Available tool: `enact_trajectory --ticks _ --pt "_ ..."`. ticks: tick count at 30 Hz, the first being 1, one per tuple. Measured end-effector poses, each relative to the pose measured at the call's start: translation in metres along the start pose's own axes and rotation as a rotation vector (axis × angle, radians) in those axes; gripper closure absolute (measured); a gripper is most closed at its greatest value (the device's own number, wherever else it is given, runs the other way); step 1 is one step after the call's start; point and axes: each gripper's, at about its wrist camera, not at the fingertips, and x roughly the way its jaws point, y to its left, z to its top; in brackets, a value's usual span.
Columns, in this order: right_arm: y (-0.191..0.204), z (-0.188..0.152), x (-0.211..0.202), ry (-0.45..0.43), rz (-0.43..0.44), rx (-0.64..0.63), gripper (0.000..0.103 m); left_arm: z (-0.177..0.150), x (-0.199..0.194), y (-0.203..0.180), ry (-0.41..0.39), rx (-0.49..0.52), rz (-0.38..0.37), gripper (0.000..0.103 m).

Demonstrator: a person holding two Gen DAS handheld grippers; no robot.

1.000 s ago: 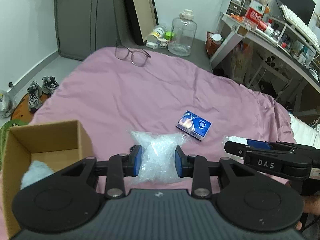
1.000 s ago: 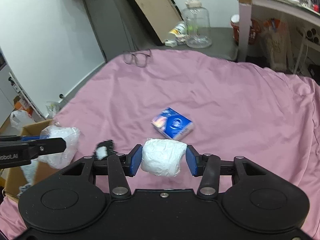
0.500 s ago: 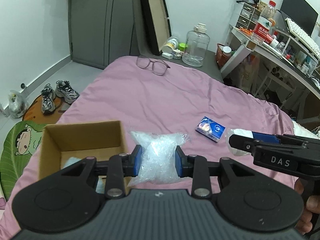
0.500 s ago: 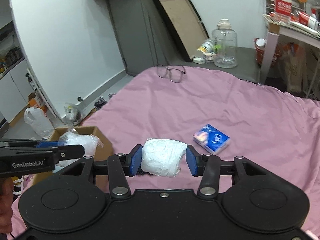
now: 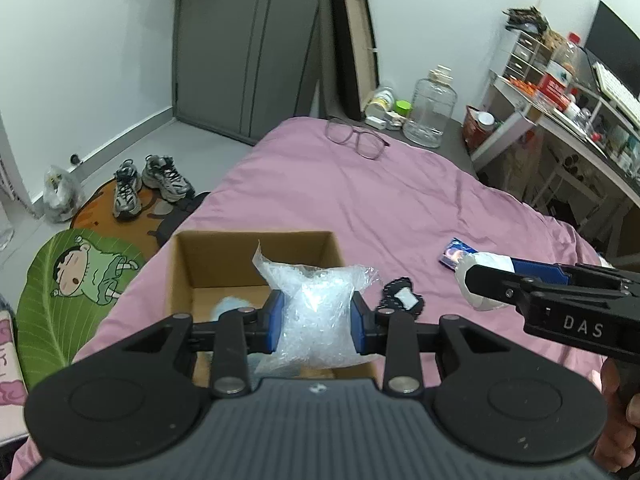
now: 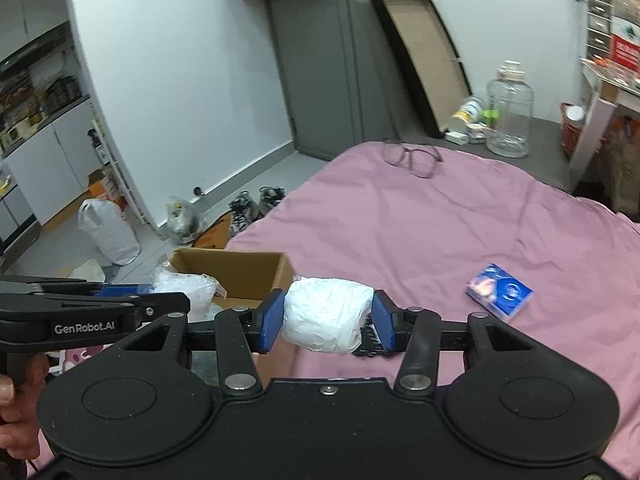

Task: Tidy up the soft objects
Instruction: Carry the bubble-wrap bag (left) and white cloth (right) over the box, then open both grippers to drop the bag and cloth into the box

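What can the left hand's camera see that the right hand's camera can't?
Only the left wrist view shows the cartoon leaf mat, the pale blue thing inside the box and the desk. Only the right wrist view shows the kitchen shelves and a white bag on the floor. Both show the cardboard box, the glasses, the blue packet, the pink bedcover and both held bundles.

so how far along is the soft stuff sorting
Done: one pale blue soft item already lies in the cardboard box. In hand: the left gripper holds a clear crinkly bag over the box, and the right gripper grips a white bundle beside it. Left: both need dropping in; the blue tissue pack and a small black-and-white item lie on the pink bedspread.
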Motion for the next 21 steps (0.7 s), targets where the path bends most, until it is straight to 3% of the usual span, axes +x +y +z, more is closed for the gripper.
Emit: enact_trajectory --ticks 13,21 --pt "0.038 0.003 0.025 0.017 0.047 -0.038 0.057 -0.002 0.007 0.053 0.006 -0.059 0.027 0.071" --pt "0.043 0.005 0.04 0.037 0.058 -0.051 0.057 0.005 0.028 0.065 0.017 -0.072 0.022 0.07"
